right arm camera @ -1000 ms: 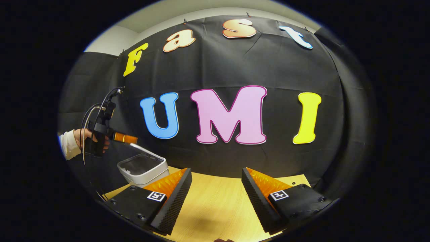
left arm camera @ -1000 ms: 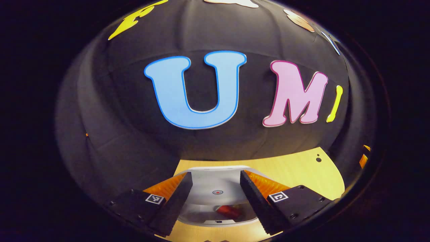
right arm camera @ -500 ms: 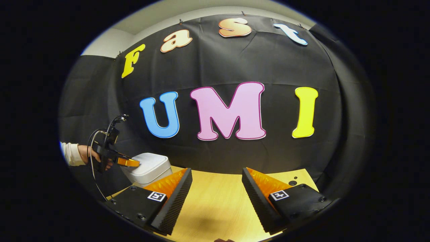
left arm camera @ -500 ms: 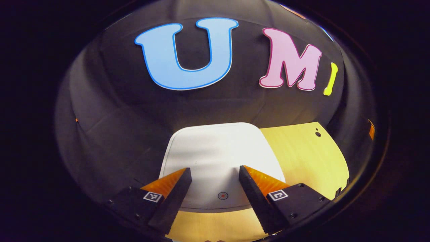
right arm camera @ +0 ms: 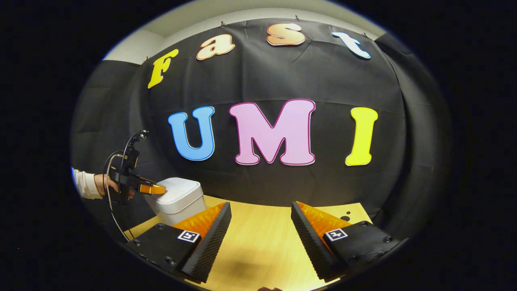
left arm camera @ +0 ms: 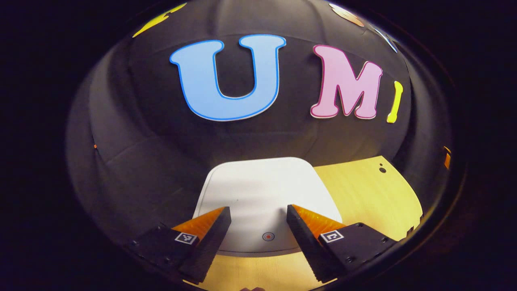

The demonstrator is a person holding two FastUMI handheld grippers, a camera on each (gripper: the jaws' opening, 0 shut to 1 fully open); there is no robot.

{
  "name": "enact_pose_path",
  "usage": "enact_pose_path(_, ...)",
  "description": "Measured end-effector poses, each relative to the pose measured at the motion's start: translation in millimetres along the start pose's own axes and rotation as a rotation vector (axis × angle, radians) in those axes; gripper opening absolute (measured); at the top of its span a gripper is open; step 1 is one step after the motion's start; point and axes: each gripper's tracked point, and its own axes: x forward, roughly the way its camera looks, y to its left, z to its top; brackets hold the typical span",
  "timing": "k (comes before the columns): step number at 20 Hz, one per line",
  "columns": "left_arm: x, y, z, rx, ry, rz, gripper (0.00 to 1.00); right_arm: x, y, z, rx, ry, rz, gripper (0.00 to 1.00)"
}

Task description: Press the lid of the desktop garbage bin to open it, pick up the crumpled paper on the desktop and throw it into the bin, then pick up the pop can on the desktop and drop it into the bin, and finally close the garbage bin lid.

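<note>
The white desktop bin [right arm camera: 177, 200] stands at the table's left with its lid [left arm camera: 262, 194] down flat. In the left gripper view my left gripper [left arm camera: 258, 210] is open, its fingers spread just above the lid's front part, near a small round red button [left arm camera: 268, 236]. Whether the fingers touch the lid I cannot tell. The right gripper view shows that same gripper [right arm camera: 155, 189] farther off, held by a hand [right arm camera: 103, 186] at the bin's top. My right gripper [right arm camera: 260, 206] is open over bare table, holding nothing. The bin's inside is hidden.
The pale wooden table [right arm camera: 262, 242] runs from the bin to the right, with small dark holes [right arm camera: 345, 217] near its far right corner. The black cloth wall rises close behind the bin. A cable [right arm camera: 111, 210] hangs from the left gripper.
The lid stood up a second ago with a red can showing inside the bin; the left gripper came down with it and it now lies shut. The right gripper barely moved.
</note>
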Motion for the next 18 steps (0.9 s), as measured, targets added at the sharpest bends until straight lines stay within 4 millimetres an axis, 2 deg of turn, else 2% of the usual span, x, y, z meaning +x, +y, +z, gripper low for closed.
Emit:
enact_pose_path(3,-30.7,-7.7,32.1,0.04,-0.153,0.005,0.94,-10.9,5.1,9.5,-0.015,-0.019,-0.015,0.96)
enact_pose_path(5,-53.3,-31.6,56.2,0.046,-0.247,-0.018,0.94,-19.5,9.9,12.4,-0.018,-0.027,-0.031,0.96)
enact_pose_path(8,-89.5,-65.6,68.9,0.031,-0.337,-0.096,0.94,-34.7,22.9,15.0,-0.017,-0.041,-0.053,0.96)
enact_pose_path(12,-129.7,-102.6,63.4,0.007,-0.394,-0.188,0.94,-57.1,41.2,8.5,-0.015,-0.037,-0.095,0.96)
enact_pose_path(16,-168.8,-119.0,50.4,0.03,-0.455,-0.177,0.94,-80.5,61.6,6.8,-0.036,-0.054,-0.093,0.96)
enact_pose_path(18,-192.2,-136.8,45.0,0.067,-0.484,-0.17,0.94,-89.2,65.7,7.5,-0.034,-0.06,-0.072,0.96)
